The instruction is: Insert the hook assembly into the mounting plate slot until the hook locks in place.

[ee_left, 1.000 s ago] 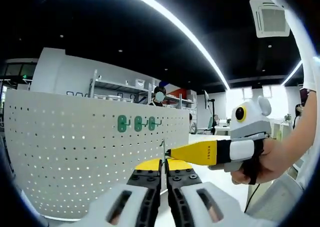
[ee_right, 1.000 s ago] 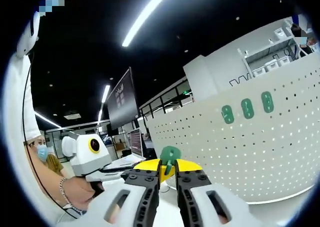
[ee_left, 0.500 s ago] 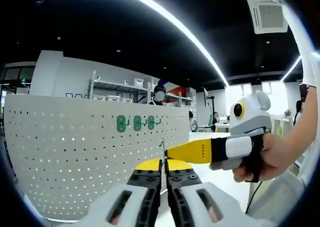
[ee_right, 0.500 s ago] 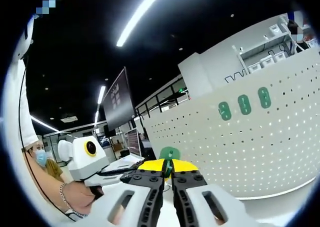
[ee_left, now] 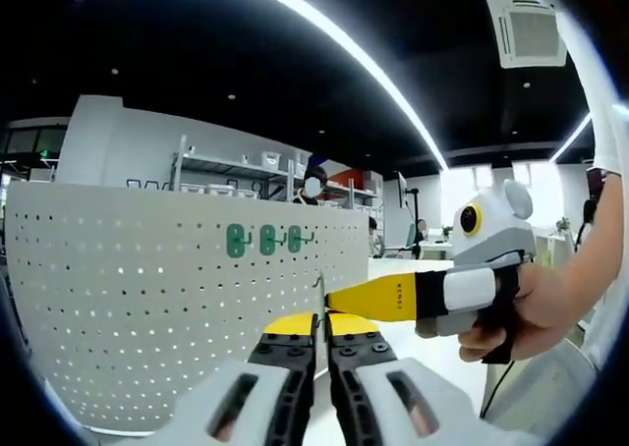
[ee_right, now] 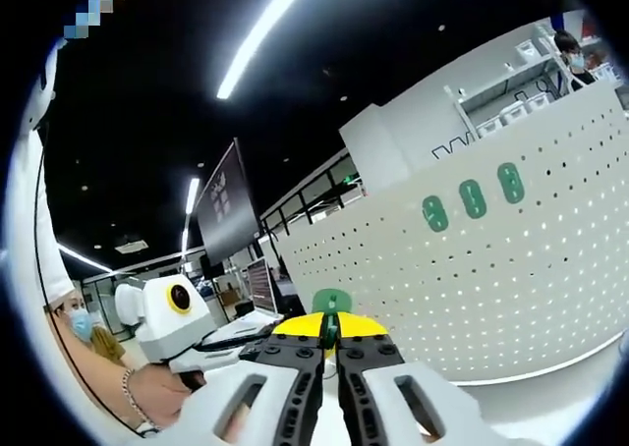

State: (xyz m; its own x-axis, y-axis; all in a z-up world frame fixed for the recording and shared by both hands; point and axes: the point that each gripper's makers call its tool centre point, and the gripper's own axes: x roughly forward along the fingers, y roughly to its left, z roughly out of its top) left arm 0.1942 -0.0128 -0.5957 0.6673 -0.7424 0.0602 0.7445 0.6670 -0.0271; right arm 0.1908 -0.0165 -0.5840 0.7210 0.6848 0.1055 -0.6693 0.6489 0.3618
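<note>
Since a second ago, little has shifted. Right tongs (ee_right: 329, 343) are clamped on the green hook (ee_right: 332, 304) before the pegboard (ee_right: 511, 269); left tongs (ee_left: 321, 340) are pressed together.

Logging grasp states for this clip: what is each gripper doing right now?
Left gripper: shut, nothing visible between its jaws.
Right gripper: shut on the green hook, held in front of the white pegboard.

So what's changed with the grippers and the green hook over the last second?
The right gripper closed further on the green hook, which now sits lower between its jaws. The left gripper stays shut, and three green hooks remain on the white pegboard.
</note>
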